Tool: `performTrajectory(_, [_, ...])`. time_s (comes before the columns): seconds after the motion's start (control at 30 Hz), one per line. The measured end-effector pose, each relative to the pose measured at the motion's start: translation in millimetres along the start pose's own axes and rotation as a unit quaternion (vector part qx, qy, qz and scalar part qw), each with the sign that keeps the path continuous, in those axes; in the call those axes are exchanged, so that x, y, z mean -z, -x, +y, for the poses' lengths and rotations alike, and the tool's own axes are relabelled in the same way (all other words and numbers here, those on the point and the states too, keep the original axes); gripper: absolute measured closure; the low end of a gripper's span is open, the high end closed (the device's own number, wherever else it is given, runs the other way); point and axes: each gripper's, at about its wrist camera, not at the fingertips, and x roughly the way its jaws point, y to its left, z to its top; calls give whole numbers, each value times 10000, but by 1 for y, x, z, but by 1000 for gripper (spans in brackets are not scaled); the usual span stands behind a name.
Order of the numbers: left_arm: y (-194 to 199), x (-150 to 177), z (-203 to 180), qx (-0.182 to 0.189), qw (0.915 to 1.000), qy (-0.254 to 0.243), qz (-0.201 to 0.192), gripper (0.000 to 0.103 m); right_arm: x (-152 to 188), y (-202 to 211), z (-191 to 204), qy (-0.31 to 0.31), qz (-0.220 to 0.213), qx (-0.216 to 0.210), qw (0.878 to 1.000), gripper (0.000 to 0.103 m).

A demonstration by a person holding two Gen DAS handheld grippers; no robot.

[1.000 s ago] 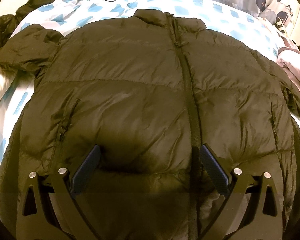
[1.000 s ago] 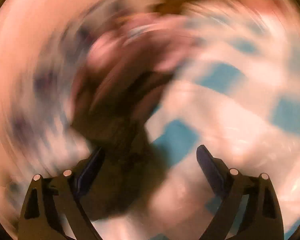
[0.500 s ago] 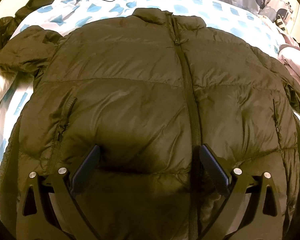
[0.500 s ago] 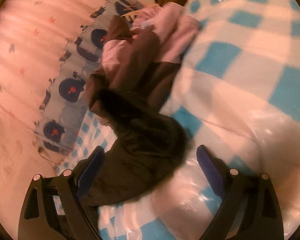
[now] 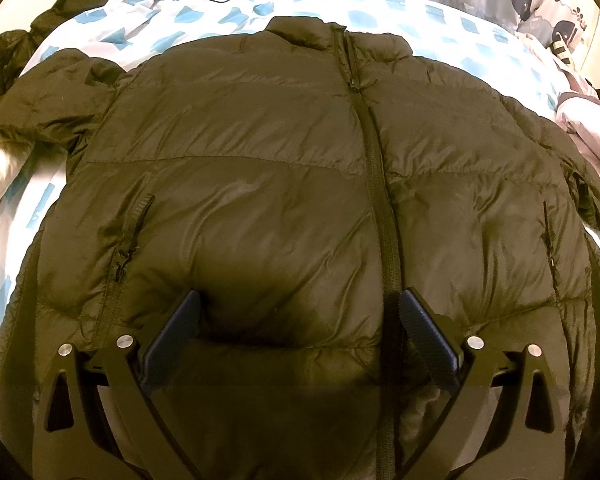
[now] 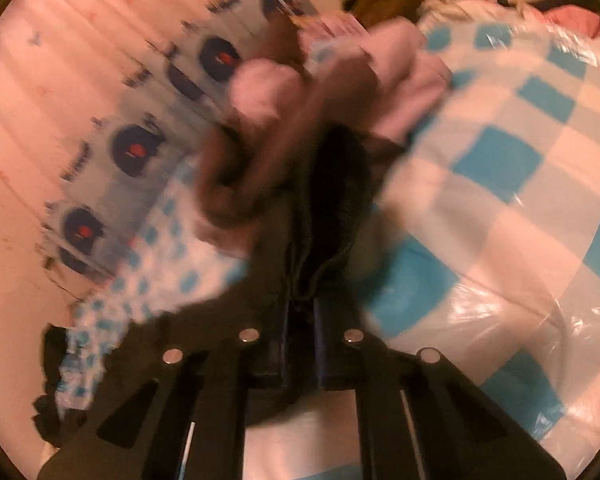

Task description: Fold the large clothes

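Pinching the jacket [image 5: 260, 200] cuff [image 6: 332, 208], right gripper [image 6: 300, 320] is clamped; left gripper [image 5: 296, 320] hovers spread above its hem.

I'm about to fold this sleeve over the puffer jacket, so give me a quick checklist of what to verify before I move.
1. Right claw shut on the sleeve end: ok, dark fabric is pinched between the pads.
2. Jacket lying flat, front up, on the bed sheet: ok.
3. Front zipper closed: ok along the length that shows.
4. Left claw open and gripping nothing, over the lower front: ok.
5. Pink garment clear of the sleeve: cannot tell, the right wrist view is blurred and the two overlap.
6. Far sleeve laid out straight: not ok, it is bunched.
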Motion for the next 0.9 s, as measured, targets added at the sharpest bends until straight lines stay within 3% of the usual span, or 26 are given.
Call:
performTrajectory(0.2, [2, 0, 2, 54, 10000, 47, -2, 8, 3, 40, 13, -274, -578, -1099, 9919, 93])
performTrajectory(0.3, [2, 0, 3, 82, 9999, 76, -1, 8, 12, 39, 7, -462, -517, -1063, 9919, 90])
performTrajectory(0.33, [2, 0, 3, 89, 9999, 78, 0, 8, 15, 32, -1, -636, -383, -1025, 9920, 86])
performTrajectory(0.37, [2, 0, 3, 89, 9999, 72, 0, 8, 18, 26, -10, -831, -263, -941, 9917, 63])
performTrajectory(0.43, [3, 0, 3, 88, 9999, 74, 0, 8, 27, 17, -31, -1322, -171, -727, 9884, 38])
performTrajectory(0.63, [1, 0, 2, 56, 10000, 52, 14, 8, 36, 3, -44, -1557, 26, -681, 9855, 36])
performTrajectory(0.8, [0, 0, 2, 32, 10000, 45, 10, 8, 27, -11, -48, -1567, 89, -564, 9860, 36])
performTrajectory(0.87, [0, 0, 2, 39, 10000, 61, 8, 8, 22, -17, -46, -1499, 103, -450, 9876, 64])
performTrajectory(0.9, [0, -1, 2, 48, 10000, 71, 6, 8, 19, -18, -42, -1425, 110, -376, 9890, 91])
